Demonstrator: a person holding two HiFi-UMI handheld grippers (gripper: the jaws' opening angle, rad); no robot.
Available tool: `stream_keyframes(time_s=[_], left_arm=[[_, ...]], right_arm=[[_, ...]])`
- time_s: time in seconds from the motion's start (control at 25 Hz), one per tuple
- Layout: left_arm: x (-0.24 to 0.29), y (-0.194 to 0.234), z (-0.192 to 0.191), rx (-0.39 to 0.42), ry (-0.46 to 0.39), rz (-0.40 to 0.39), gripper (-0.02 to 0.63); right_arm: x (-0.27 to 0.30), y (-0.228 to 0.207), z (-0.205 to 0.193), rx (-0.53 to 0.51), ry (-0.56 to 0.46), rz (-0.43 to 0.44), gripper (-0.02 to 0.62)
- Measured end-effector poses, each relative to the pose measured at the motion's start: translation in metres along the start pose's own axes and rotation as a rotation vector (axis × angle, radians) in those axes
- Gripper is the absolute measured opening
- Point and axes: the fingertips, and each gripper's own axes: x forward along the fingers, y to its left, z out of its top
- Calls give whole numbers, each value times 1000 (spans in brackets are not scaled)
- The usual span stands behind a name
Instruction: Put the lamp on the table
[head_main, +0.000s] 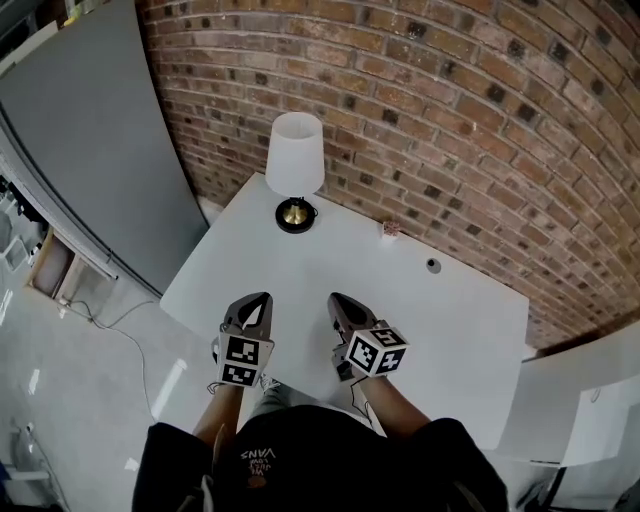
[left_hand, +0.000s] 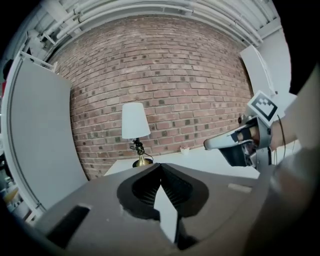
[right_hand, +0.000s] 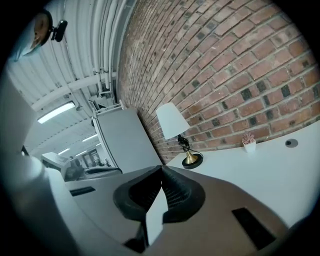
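White-shaded brass lamp (head_main: 296, 165) upright on white table (head_main: 450, 330), well ahead, nearer left gripper (head_main: 262, 300) (marginally) than right gripper (head_main: 337, 300); both clamped shut, empty.

A red brick wall (head_main: 480, 90) stands beside a tall grey panel (head_main: 90, 140), above a pale glossy floor (head_main: 90, 400).

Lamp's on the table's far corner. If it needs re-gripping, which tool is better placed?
Left, narrowly: the lamp stands toward the table's left end, slightly nearer the left tool than the right tool. Both are shut and empty, so either must open first.
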Motion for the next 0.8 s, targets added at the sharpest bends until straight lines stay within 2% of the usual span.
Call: stream_keyframes(time_s=[0.36,0.56,0.8], left_arm=[[-50,-33,-9,-26,9,67,9],[-73,-51,-14,-46,-7,79,9],[-97,-69,-29,-65,11,91,9]], right_arm=[[-46,10,-20,-36,24,31,0],[-69,16,-32,-53,34,43,0],[-94,21,-47,-50,47,48,0]])
